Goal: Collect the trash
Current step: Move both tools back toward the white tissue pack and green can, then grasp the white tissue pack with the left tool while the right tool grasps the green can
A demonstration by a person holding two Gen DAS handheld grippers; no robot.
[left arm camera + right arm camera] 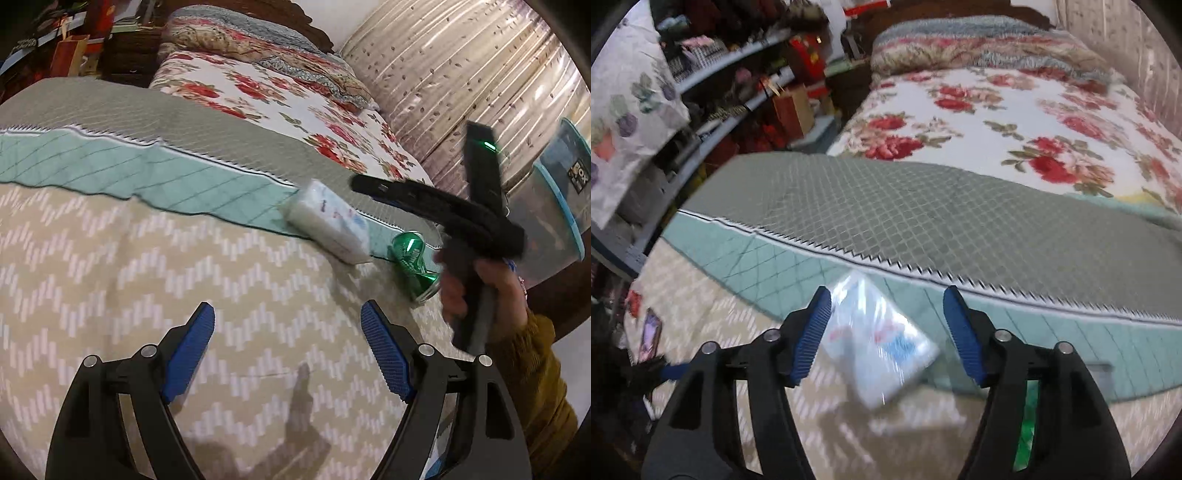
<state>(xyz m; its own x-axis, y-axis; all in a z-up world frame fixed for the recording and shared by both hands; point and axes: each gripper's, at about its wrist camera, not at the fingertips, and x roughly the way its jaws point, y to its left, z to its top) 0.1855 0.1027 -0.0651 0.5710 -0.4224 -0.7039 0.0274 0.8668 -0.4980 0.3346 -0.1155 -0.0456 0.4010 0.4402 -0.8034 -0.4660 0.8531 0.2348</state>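
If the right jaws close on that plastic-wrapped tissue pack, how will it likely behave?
The tissue pack looks soft, so it would probably squash rather than resist. Its glossy wrap may be slippery against the pads. It seems light, and lying flat on the quilt it should slide, not roll.

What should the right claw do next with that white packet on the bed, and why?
Probably ease the right claw down and close on the white packet. The packet lies on the bed between the open blue pads, which don't press on it yet.
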